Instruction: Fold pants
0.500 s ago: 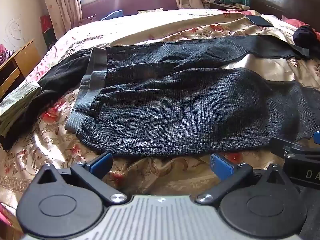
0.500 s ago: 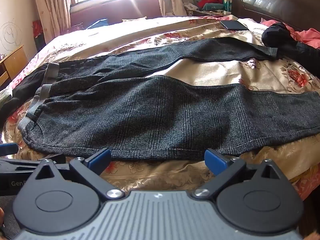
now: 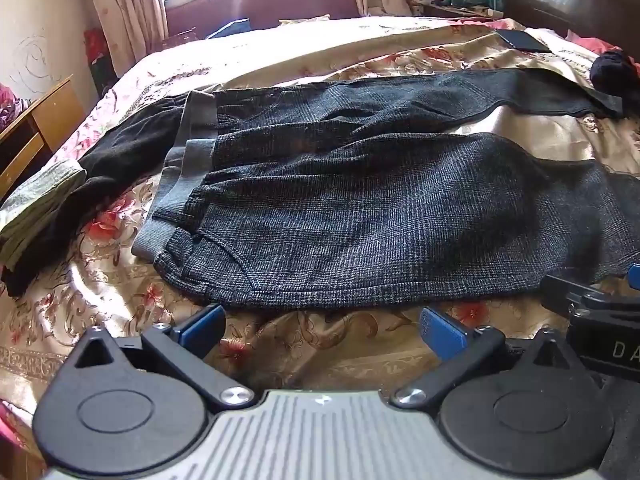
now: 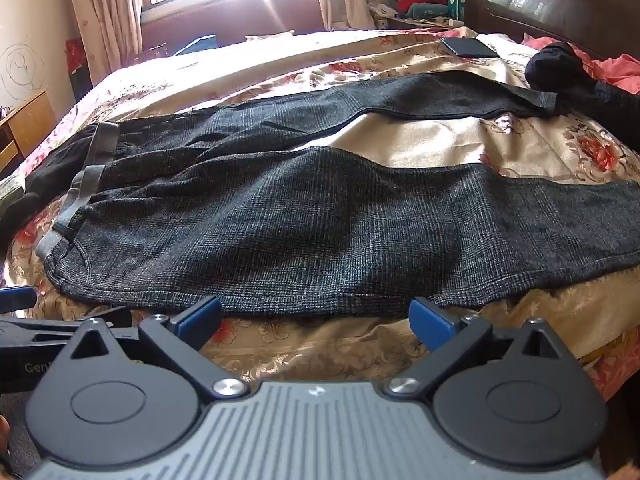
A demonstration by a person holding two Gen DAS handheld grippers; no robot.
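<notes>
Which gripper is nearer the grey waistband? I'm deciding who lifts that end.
Left. The left gripper hovers open by the near hem just right of the waistband; the right gripper, also open, sits further along the pants leg.

On the bed [image 3: 280,364] lies one pair of pants [image 3: 360,216] with two legs. Left of the pants are one black garment [image 3: 120,160] and one striped green cloth [image 3: 36,204]. Beyond the pants lie one phone [image 4: 468,46] and one dark bundle [image 4: 554,66]. Two grippers, the left [image 3: 322,326] and the right [image 4: 316,322], are before the pants.
</notes>
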